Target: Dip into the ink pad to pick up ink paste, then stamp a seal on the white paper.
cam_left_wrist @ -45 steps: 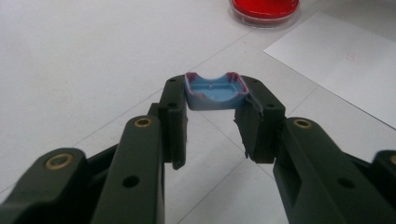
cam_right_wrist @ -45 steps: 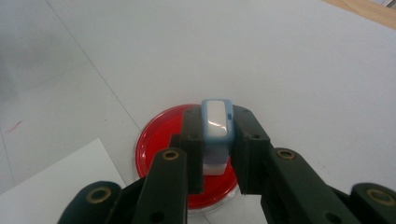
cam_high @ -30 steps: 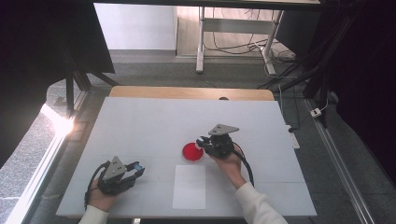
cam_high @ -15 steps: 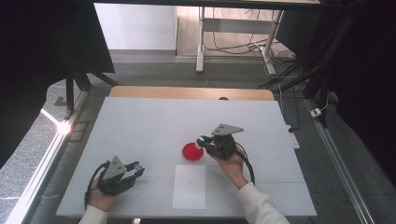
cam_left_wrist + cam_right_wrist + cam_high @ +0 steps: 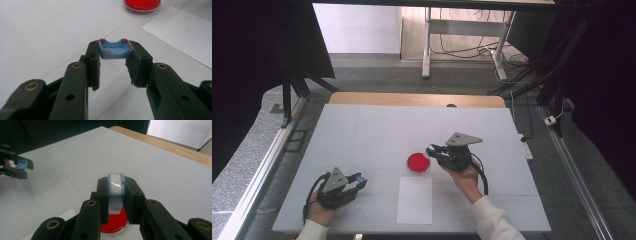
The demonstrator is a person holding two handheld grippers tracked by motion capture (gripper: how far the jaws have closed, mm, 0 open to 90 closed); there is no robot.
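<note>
White tabletop [image 5: 362, 135] carries a red dish [image 5: 418, 162]. Blue cap [image 5: 114, 48] is clamped by the left gripper [image 5: 114, 62], capless blue-white piece [image 5: 115, 186] by the right gripper [image 5: 116, 195] above the dish; steady alignment is advised.

We can't make out any readable text here; the sheet of paper [image 5: 185, 37] has a tiny reddish mark near its middle, way too small to read.

Upper half of table [image 5: 377, 125]: free room.
Centre: red dish [image 5: 418, 162], white paper [image 5: 414, 200] lie flat.
</note>
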